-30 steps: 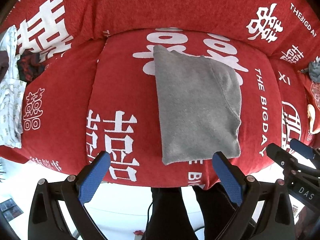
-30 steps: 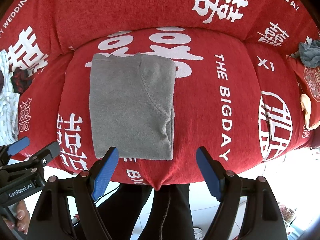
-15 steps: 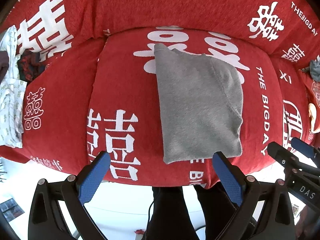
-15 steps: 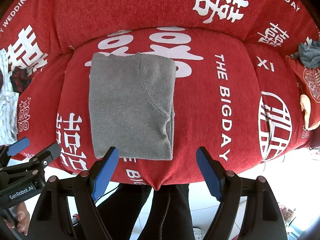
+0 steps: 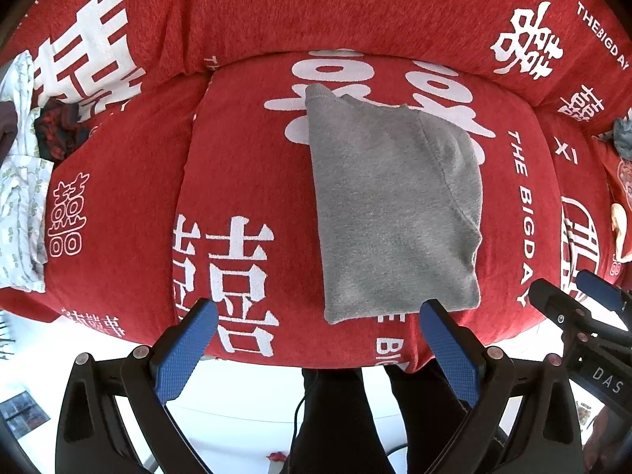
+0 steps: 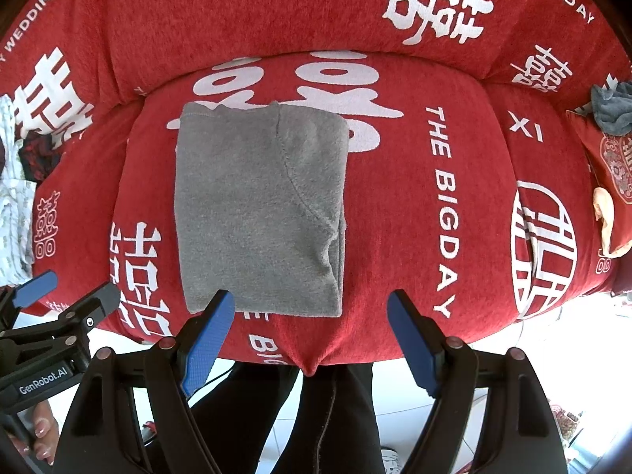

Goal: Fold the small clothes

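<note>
A folded grey garment (image 5: 395, 205) is laid flat on the middle seat cushion of a red sofa (image 5: 245, 166) printed with white characters and lettering, and its near hem is placed close to the cushion's front edge. Both tools are aimed steeply down at the seat from above. The left gripper (image 5: 312, 339) is held with its blue-padded jaws spread wide, and nothing is caught between them; its right pad is seen just before the garment's near right corner, though whether the cloth is touched cannot be told from this distorted view. The right gripper (image 6: 312, 331) is likewise held wide open and empty, with its left pad seen over the garment's near hem and its right pad over bare red cover. In the right wrist view, the left tool is seen at the lower left edge, and part of the hand (image 6: 39, 438) that carries it is shown below it, fingers curled around the handle. The person's dark trouser legs (image 6: 328, 422) are seen beneath the sofa's front edge, between the two tools. A pale patterned cloth (image 5: 19, 197) and a dark item are left at the far left of the sofa, and a grey-blue cloth (image 6: 612, 108) is left at the far right.
</note>
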The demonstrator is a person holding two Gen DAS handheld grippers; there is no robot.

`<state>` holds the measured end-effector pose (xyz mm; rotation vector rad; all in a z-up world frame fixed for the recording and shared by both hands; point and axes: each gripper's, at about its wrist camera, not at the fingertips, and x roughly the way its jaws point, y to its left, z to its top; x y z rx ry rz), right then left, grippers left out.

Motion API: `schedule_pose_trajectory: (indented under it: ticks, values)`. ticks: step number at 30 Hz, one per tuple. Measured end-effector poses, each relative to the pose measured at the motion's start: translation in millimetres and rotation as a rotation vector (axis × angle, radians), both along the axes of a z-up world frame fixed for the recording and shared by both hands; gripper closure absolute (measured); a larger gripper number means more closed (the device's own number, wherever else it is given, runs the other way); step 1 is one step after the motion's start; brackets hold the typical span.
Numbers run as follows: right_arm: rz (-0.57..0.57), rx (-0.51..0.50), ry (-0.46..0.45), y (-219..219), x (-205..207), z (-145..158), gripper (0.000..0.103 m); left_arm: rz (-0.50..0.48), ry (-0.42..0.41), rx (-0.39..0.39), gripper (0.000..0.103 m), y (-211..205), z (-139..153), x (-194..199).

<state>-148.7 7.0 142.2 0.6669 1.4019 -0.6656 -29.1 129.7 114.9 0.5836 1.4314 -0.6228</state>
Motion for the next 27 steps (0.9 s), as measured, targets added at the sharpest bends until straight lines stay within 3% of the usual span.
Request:
schedule_pose_trajectory:
  ticks: [27]
  values:
    - [0.000, 0.000, 0.001, -3.1, 0.3, -1.8, 0.021, -0.005, -0.023, 0.012, 0.001, -1.7, -4.1, 2.3]
